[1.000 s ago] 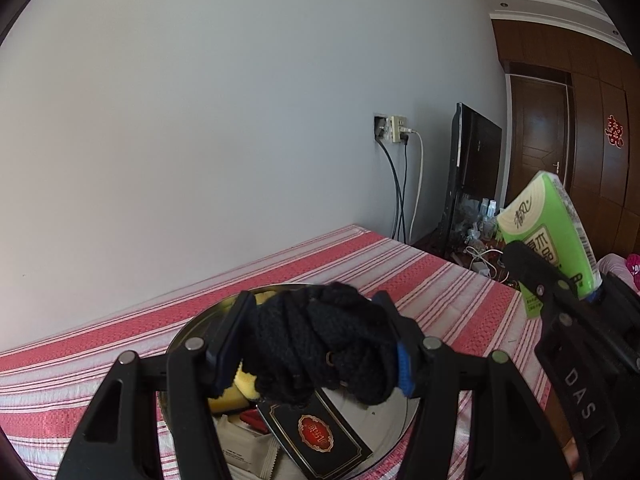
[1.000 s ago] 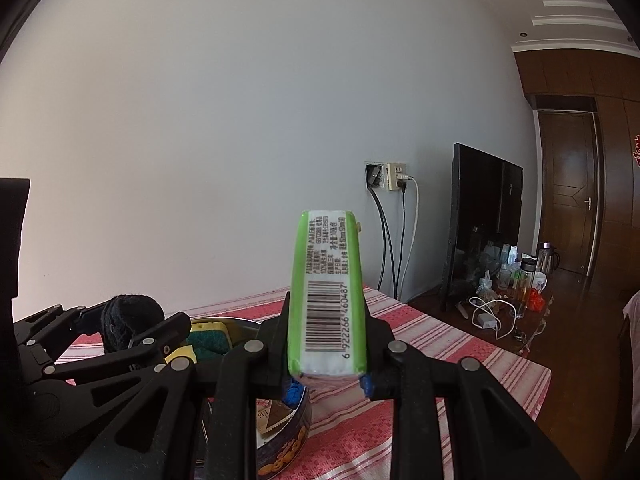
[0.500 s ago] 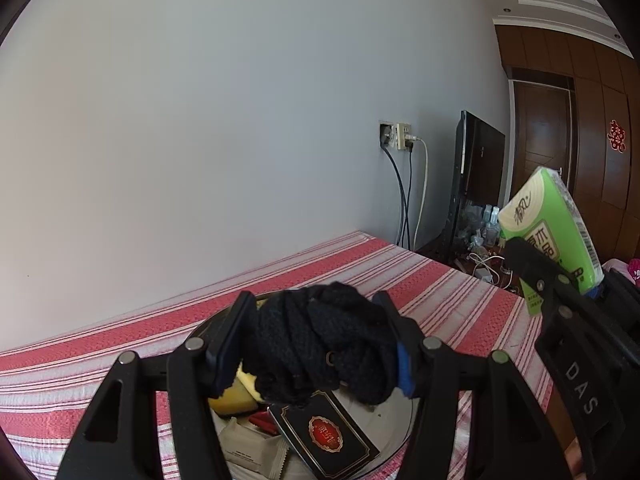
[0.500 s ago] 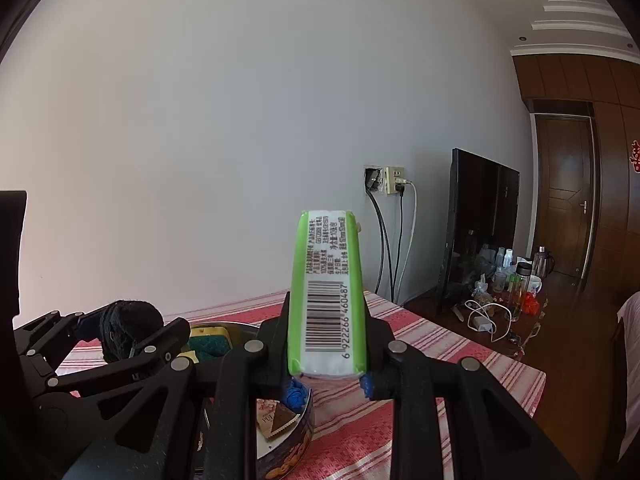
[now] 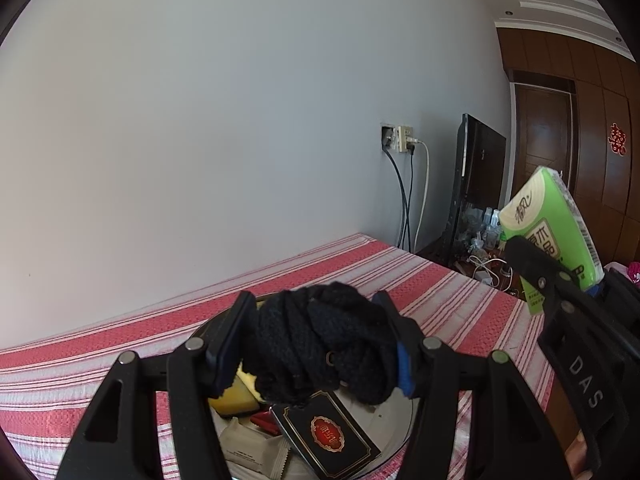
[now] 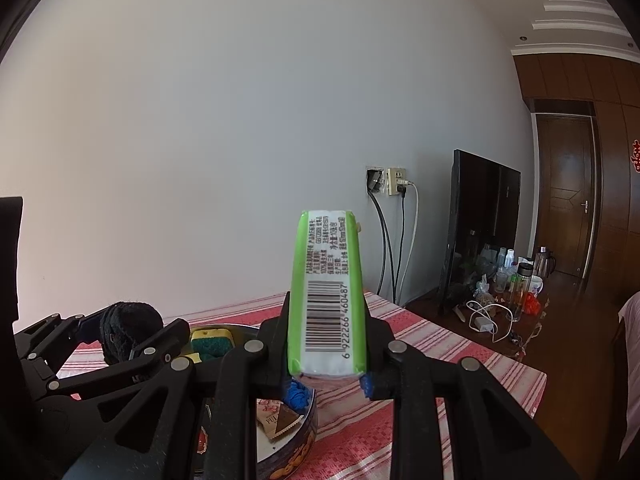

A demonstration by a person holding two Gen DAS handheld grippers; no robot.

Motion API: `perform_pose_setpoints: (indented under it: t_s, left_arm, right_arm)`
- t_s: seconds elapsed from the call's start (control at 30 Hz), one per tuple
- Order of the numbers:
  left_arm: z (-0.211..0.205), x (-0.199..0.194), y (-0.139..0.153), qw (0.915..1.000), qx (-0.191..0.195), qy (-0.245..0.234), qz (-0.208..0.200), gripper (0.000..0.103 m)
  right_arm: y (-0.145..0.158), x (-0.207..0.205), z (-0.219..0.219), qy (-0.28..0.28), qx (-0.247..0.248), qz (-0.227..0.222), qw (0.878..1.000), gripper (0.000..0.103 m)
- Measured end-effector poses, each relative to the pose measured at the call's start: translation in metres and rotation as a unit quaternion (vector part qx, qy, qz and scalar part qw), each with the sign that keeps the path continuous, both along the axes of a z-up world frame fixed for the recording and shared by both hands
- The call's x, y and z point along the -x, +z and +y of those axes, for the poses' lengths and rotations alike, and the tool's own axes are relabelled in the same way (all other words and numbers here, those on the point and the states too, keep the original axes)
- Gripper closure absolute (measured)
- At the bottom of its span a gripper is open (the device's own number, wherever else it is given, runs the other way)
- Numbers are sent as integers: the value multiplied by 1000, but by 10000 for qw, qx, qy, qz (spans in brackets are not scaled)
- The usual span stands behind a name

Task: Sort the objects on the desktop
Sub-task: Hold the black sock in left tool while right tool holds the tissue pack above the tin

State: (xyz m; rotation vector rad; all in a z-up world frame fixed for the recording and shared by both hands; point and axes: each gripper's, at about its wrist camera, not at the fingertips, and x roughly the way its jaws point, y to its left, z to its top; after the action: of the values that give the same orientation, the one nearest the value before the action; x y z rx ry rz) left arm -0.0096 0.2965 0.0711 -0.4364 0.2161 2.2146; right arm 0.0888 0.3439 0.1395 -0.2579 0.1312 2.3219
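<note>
Showing barcode (image 6: 325, 316) right view | black card (image 5: 328, 436) left — perhaps a box

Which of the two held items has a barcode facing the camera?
The green tissue pack in the right gripper; the left gripper holds a plain black knitted bundle.

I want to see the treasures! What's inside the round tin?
Inside the round tin: a yellow-and-green sponge, a black card with a red emblem, white sachets and something red. The black knitted bundle and left gripper cover the rest.
</note>
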Motion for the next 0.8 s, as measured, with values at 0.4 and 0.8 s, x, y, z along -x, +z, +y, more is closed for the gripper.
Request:
perform_pose_setpoints:
  t_s: [0.4,0.8]
  left_arm:
    - [3,2,-3,10000,39,73,-22,43]
    - [4,0,-2,10000,16,92,-22,43]
  right_arm:
    - [-1,3,1,57,51,12,10000,76]
    - [0,3,3,45,24,2,10000,76]
